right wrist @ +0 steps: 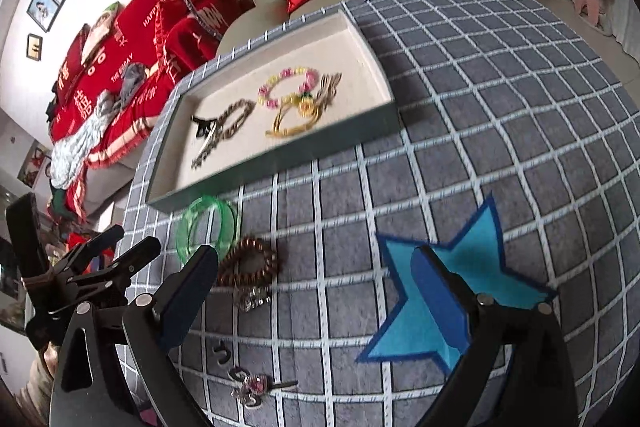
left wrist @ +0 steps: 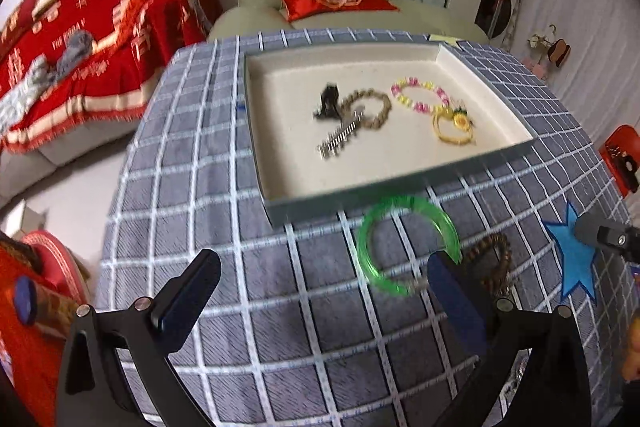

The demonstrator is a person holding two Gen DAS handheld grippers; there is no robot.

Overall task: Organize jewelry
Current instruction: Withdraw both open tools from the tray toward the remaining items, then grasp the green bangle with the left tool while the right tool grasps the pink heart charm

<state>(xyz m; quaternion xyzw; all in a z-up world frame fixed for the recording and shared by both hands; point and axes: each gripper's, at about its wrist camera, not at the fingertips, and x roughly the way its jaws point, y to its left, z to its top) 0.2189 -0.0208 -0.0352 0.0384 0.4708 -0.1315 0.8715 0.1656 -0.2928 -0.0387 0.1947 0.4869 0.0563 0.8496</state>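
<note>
Checked tablecloth (left wrist: 240,287) covers table. Grey tray (left wrist: 400,183) w/ cream lining holds chain bracelet (left wrist: 370,107), pink-yellow bead bracelet (left wrist: 420,93), yellow band (left wrist: 452,131), comb clip (left wrist: 342,141). Blue star (right wrist: 472,267) under R gripper (right wrist: 316,291) — jaws spread wide, nothing held. L gripper (left wrist: 324,287) low over cloth, also released, right finger at green bangle (left wrist: 404,243); brown bead bracelet (right wrist: 250,263) just beside bangle. Small hairpins (right wrist: 256,385) near R gripper base.

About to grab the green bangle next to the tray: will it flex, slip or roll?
The green bangle looks like a rigid, translucent plastic ring, so it probably won't flex. Its glossy surface may slip between the left gripper fingers. It lies flat on the checked cloth; if tipped on edge it could roll.
</note>
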